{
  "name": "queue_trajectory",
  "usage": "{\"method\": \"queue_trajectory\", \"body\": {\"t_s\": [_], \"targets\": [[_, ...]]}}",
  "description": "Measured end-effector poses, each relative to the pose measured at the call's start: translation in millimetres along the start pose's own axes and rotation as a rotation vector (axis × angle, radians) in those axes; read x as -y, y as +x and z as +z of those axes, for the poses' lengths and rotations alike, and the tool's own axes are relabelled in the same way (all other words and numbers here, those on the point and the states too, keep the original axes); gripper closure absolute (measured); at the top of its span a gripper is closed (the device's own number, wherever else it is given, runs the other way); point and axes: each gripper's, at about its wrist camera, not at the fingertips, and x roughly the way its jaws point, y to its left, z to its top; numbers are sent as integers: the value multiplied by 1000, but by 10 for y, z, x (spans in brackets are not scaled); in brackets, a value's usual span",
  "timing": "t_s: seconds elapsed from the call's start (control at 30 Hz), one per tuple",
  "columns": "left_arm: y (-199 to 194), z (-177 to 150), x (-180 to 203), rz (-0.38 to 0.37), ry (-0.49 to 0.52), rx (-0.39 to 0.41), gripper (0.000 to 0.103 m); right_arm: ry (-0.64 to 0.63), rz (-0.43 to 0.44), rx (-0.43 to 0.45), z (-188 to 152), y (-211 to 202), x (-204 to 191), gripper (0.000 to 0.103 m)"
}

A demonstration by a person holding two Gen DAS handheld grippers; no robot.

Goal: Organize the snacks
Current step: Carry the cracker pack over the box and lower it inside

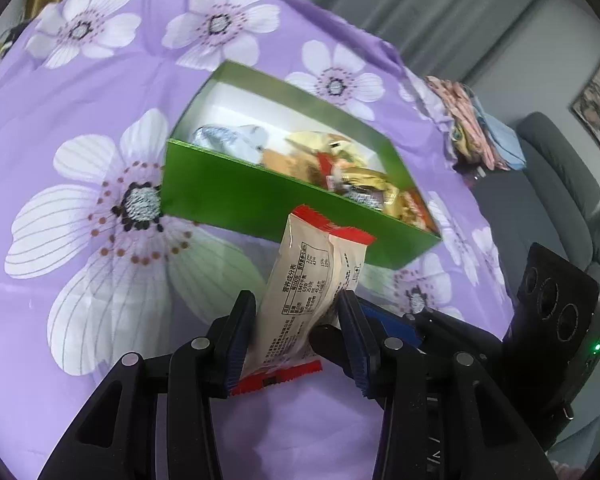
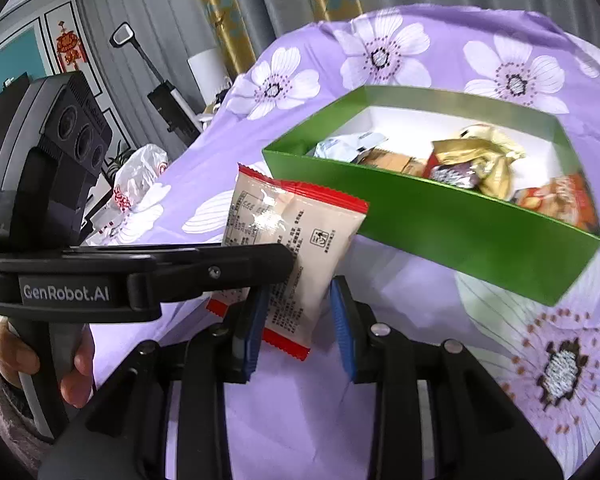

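Observation:
A cream snack packet with red crimped ends hangs above the cloth, printed back towards me. My left gripper is shut on its sides. In the right wrist view the same packet stands between the blue pads of my right gripper, which is shut on its lower half. A left gripper finger crosses in front of it. The right gripper's fingers reach in from the right. Just beyond stands an open green box holding several wrapped snacks.
A purple flowered cloth covers the table. Folded fabrics lie at its far right edge, with a grey sofa behind. A white plastic bag sits past the left edge. A hand grips the left gripper's handle.

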Motion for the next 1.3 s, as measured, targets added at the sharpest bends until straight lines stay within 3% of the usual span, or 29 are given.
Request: {"method": "queue_trajectory", "body": {"t_s": [0.33, 0.67, 1.07, 1.3], "targets": [[-81, 214, 355, 10, 74, 23, 60, 19, 3, 87, 165, -260, 102, 71], [-5, 857, 509, -9, 116, 67, 60, 16, -5, 176, 657, -306, 340, 71], [545, 1270, 261, -54, 32, 21, 60, 19, -64, 121, 943, 102, 678, 71], [667, 1285, 183, -24, 21, 23, 60, -3, -78, 87, 963, 241, 703, 71]]}}
